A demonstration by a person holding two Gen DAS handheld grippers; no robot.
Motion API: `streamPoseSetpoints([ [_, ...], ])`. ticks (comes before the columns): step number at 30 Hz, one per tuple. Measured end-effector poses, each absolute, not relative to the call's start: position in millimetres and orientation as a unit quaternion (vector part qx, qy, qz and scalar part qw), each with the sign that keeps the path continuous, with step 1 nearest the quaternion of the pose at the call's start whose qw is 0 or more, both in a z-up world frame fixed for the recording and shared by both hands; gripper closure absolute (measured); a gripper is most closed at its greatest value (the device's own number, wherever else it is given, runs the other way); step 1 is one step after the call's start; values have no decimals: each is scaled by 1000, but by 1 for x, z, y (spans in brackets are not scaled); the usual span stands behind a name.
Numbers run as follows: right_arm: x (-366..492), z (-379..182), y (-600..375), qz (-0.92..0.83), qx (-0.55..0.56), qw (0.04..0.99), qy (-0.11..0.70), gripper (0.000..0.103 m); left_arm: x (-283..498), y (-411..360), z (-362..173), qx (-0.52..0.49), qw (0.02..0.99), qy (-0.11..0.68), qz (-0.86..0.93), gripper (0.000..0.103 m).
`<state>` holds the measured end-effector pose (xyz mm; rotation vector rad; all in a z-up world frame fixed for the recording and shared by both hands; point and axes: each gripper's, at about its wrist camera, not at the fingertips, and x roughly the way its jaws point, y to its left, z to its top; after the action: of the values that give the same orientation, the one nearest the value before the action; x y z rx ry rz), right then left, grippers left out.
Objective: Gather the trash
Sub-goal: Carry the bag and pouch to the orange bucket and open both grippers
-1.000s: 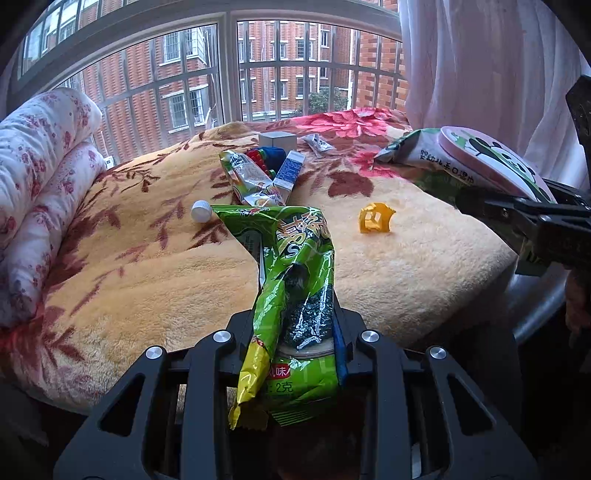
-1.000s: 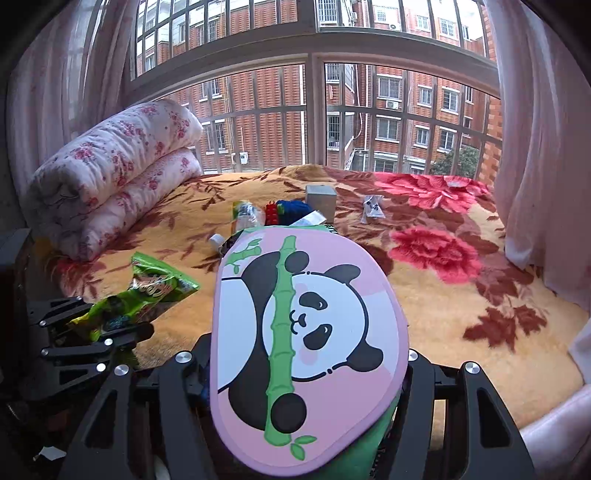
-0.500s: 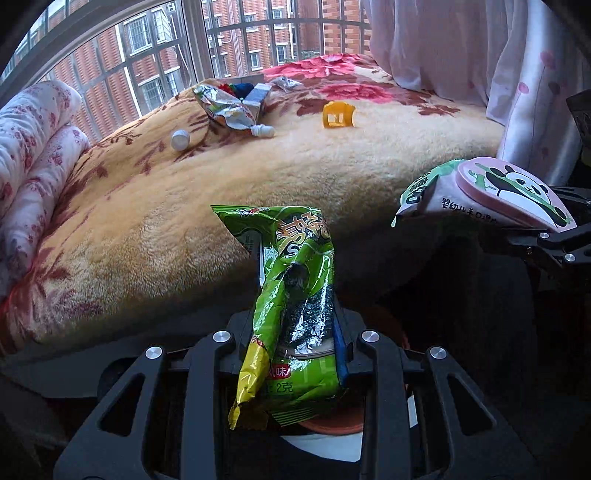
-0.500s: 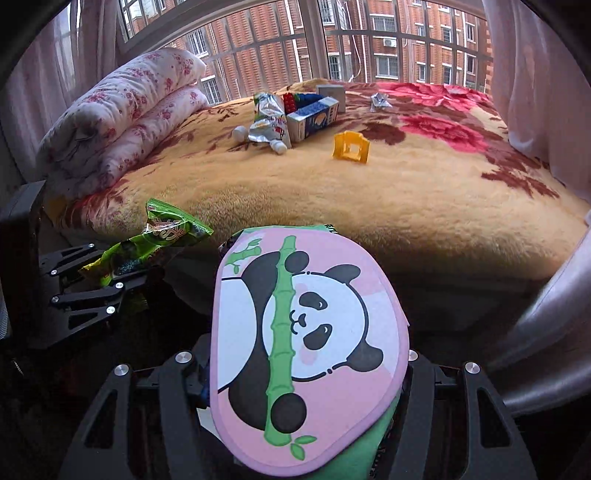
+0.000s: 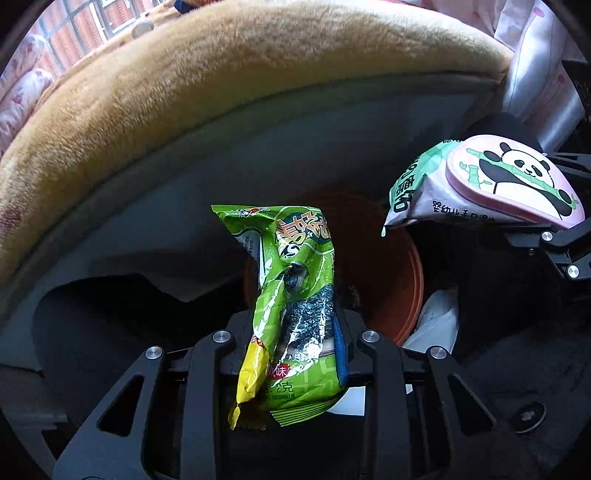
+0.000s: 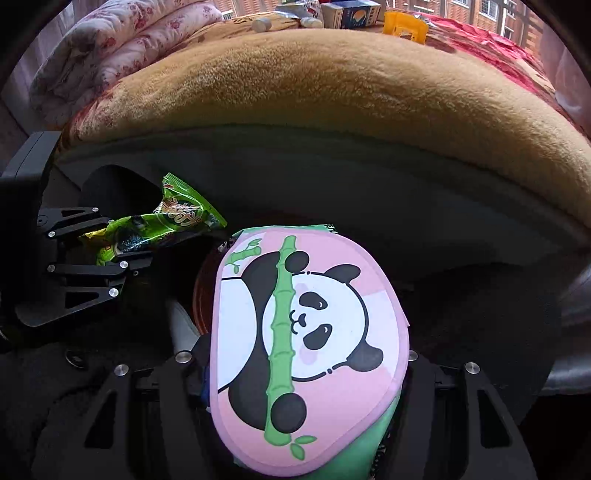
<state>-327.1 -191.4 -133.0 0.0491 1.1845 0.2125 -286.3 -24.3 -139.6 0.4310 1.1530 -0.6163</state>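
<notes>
Bed (image 5: 221, 85), the landmark: plush tan blanket, deep pile, rounded edge above a smooth grey base. More litter lies on top of it near the window: a yellow plastic piece (image 6: 402, 23), a small carton (image 6: 354, 13), a white cap (image 6: 261, 24).

Below the bed's edge, on the dark floor: a round terracotta-coloured bin (image 5: 391, 258), rim curved, inside in shadow. Probably a bin; the view is dim and wrappers cover much of it.

Wet-wipes pack (image 5: 480, 184): soft pouch, pale green and white film, with a rigid pink oval lid printed with a panda. The right gripper (image 6: 306, 373) is clamped on it, jaws held about halfway apart by its bulk. It hangs by the bin's right rim, long axis pointing toward the bed.

Seaweed snack wrapper (image 5: 291, 295): crinkled glossy green film, yellow torn end, thin and limp. The left gripper (image 5: 295, 354) is pinched tight on its lower end. Its long axis runs away from the jaws, free end directly over the bin's mouth.

Judgement: the left hand is the better placed; the bin lies straight ahead and below, so a release should drop the wrapper in. The pack needs a nudge inward.
</notes>
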Motion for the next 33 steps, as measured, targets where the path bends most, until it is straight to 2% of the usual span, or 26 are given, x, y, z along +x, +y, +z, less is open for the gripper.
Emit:
streamPoseSetpoints([
  [11,-299,-194,-178,117,11,785,609,43,-269,-41,-182,218,739,573,-279,74],
  [24,-279,-217,-169,135,16,753,644,45,-247,-38,-205,208,713,612,-271,74],
  [25,-273,-215,-172,137,16,752,645,45,-246,-38,-205,208,711,614,-273,72],
  [27,-272,-214,-172,140,13,753,643,44,-244,-40,-204,210,707,615,-279,57],
  [28,-270,-212,-171,139,9,754,642,40,-244,-41,-203,217,708,613,-276,29],
  [29,-271,-212,-172,135,3,754,642,30,-245,-41,-201,222,713,607,-272,13],
  [31,-270,-209,-172,132,-5,759,638,21,-245,-41,-199,223,715,604,-274,13],
  [33,-270,-201,-175,136,-3,764,631,21,-244,-39,-200,223,714,607,-269,13],
])
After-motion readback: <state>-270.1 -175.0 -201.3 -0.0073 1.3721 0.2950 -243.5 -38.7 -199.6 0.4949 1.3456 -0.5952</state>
